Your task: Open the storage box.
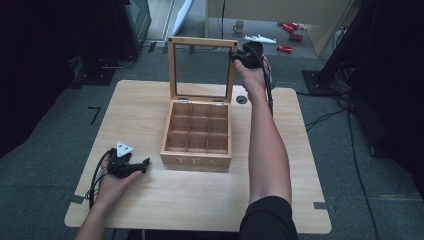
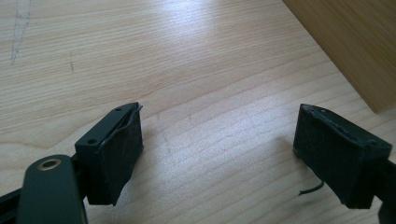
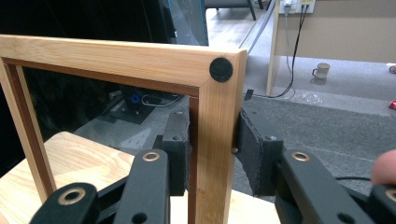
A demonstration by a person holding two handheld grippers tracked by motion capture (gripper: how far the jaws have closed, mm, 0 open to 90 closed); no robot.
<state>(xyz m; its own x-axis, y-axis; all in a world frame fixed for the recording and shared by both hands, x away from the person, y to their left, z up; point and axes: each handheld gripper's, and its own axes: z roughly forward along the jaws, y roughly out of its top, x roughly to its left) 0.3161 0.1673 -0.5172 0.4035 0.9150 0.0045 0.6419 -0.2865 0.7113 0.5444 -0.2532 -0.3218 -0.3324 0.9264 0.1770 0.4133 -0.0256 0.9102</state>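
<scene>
Tea box, wooden with nine bare compartments and "TEA" on its front, sits in the middle of the tabletop with its glass-paned lid standing upright. At the lid's top right corner, the right tool is clamped on the frame's side rail, one pad on each face, just below a round black bumper dot. Left of the box, the left tool rests low over the tabletop, jaws spread wide with nothing between them.
</scene>
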